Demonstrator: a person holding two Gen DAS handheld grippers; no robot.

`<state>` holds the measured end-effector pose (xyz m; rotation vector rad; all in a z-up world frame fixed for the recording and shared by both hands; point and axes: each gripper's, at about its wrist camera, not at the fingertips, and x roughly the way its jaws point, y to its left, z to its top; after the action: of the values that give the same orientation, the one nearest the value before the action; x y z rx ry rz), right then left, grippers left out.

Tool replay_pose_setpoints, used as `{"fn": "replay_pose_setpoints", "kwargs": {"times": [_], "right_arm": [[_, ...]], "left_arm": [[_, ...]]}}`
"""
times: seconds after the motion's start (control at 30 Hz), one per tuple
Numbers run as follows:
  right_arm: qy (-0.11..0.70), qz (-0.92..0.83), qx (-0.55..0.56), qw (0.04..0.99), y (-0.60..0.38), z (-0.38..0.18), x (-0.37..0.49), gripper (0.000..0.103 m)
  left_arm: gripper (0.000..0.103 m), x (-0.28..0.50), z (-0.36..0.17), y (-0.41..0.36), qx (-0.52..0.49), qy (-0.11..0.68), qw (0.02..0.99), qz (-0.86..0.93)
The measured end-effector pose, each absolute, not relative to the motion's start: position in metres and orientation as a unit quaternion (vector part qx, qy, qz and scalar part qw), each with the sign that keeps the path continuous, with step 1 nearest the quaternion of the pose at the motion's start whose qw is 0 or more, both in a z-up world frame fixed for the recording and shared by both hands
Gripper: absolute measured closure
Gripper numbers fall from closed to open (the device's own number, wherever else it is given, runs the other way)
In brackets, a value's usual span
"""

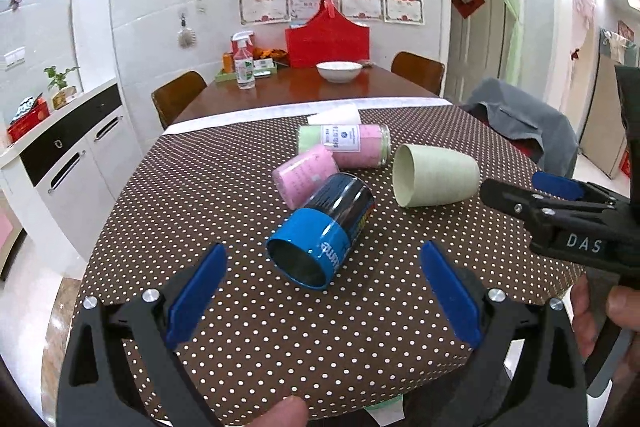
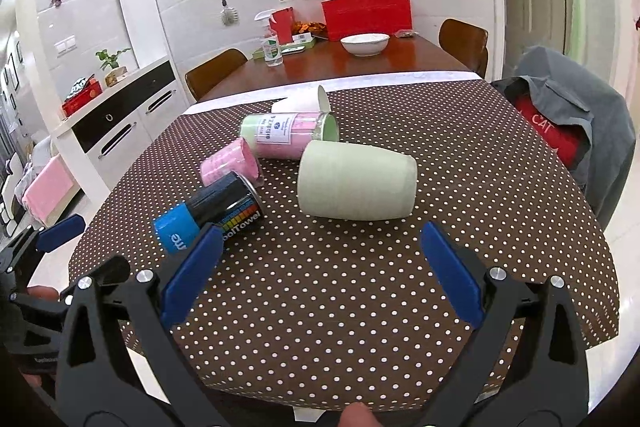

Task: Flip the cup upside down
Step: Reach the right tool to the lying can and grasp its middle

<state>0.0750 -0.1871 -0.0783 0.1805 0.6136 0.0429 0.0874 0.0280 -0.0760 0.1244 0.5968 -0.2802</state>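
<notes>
A pale green cup lies on its side on the dotted tablecloth; it also shows in the right wrist view, its mouth facing left. A blue-and-black can lies on its side left of it, with a pink cup, a pink-green jar and a white cup behind. My left gripper is open and empty, just short of the can. My right gripper is open and empty, in front of the green cup; it shows in the left wrist view.
The brown dotted tablecloth covers the near table end. The bare wood beyond holds a white bowl, a spray bottle and a red box. A chair with a grey jacket stands at the right, a cabinet at the left.
</notes>
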Motion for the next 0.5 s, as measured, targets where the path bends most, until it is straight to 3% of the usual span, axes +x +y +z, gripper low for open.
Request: {"fn": "replay_pose_setpoints", "kwargs": {"times": [0.5], "right_arm": [[0.301,0.035,0.07,0.95,-0.161,-0.065,0.079,0.006]], "left_arm": [[0.007,0.068,-0.059,0.062,0.027,0.247,0.965,-0.089]]}}
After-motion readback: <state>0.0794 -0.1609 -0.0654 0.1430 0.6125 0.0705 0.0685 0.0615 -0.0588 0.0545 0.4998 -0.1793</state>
